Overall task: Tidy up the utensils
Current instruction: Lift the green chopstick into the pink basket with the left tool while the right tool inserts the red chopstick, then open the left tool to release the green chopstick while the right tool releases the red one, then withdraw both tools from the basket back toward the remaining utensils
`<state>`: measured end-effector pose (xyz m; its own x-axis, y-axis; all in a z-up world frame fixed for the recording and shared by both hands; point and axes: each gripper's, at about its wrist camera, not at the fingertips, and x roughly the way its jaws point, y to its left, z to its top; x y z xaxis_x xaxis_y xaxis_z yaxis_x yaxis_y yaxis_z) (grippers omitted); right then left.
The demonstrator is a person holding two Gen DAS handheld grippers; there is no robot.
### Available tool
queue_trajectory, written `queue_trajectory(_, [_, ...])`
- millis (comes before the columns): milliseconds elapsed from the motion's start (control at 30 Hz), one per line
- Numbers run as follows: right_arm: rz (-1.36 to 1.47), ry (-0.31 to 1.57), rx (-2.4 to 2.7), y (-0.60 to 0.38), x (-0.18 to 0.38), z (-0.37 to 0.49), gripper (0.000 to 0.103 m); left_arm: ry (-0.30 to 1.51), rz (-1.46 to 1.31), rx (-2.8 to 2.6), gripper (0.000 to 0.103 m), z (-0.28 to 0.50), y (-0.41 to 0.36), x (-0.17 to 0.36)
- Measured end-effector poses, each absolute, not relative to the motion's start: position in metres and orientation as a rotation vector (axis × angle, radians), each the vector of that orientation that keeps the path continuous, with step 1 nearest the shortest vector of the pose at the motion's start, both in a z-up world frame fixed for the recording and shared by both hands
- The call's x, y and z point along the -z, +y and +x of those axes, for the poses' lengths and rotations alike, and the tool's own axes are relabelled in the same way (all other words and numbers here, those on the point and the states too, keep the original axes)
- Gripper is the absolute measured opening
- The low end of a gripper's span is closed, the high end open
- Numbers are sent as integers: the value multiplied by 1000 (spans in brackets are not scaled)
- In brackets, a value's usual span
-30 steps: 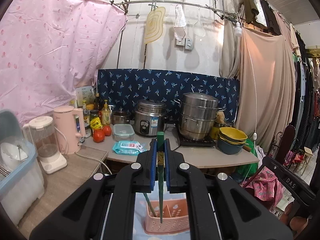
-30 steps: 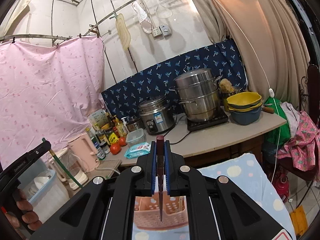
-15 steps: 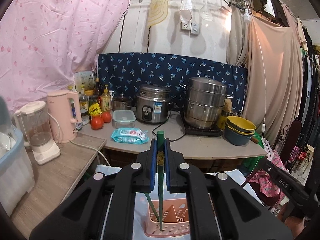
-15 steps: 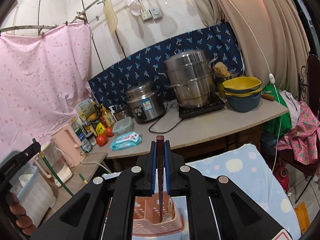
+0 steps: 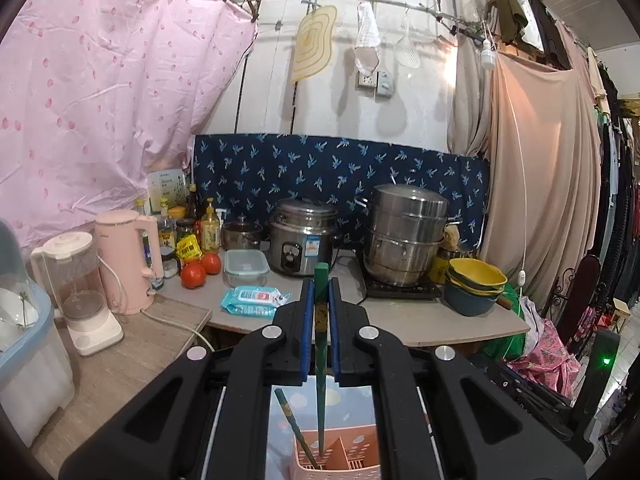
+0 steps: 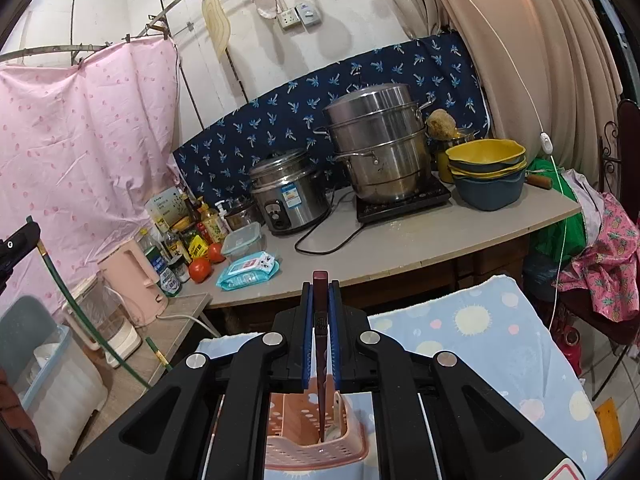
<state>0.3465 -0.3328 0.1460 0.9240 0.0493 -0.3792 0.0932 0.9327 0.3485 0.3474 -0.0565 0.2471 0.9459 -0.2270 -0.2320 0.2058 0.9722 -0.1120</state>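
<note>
My left gripper point(image 5: 320, 320) is shut on a green chopstick point(image 5: 320, 360) held upright, its tip down inside the pink perforated utensil basket point(image 5: 344, 470). A second green chopstick point(image 5: 294, 420) leans in that basket. My right gripper point(image 6: 320, 328) is shut on a dark red chopstick point(image 6: 320, 368), its tip inside the same basket point(image 6: 308, 450). The left gripper with its green chopstick point(image 6: 76, 308) shows at the left edge of the right wrist view.
The basket stands on a blue patterned cloth point(image 6: 480, 344). Behind is a counter point(image 6: 400, 248) with a rice cooker point(image 5: 302, 242), steamer pot point(image 5: 406, 232), stacked bowls point(image 6: 486, 172), tomatoes point(image 5: 194, 274), wipes pack point(image 5: 252, 300), pink kettle point(image 5: 130, 256) and blender point(image 5: 78, 288).
Both grippers have lowered toward the basket; each chopstick tip now reaches deeper into it. Both stay shut on their chopsticks.
</note>
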Motion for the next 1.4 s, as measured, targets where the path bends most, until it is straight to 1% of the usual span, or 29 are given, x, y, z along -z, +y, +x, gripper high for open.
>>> queue_trajectory(333, [344, 444, 32, -326, -128, 350, 7, 368, -86, 207, 7, 369, -58, -200])
queue_trajectory(400, [341, 449, 32, -326, -127, 351, 8, 376, -89, 205, 10, 369, -57, -196])
queue_trajectory(433, [342, 445, 34, -325, -127, 350, 13, 383, -94, 196, 21, 369, -56, -194])
queue_trajectory(467, [340, 444, 40, -326, -127, 350, 19, 385, -97, 189, 36, 369, -55, -193])
queue_trajectory(500, [339, 441, 45, -326, -127, 349, 23, 380, -103, 178, 41, 367, -53, -192])
queue_trajectory(533, [339, 436, 48, -326, -127, 347, 30, 376, -104, 173, 43, 366, -52, -192])
queue_trajectory(567, [341, 431, 54, -327, -127, 346, 34, 377, -102, 169, 43, 365, -51, -191])
queue_trajectory(800, [341, 414, 63, -330, -130, 328, 35, 407, -102, 162, 43, 356, -44, -184])
queue_trajectory(1067, [298, 425, 57, -318, -126, 294, 35, 454, -90, 167, 43, 328, -37, -168])
queue_trajectory(1400, [222, 521, 36, -293, -87, 230, 35, 543, -77, 154, 43, 278, -22, -126])
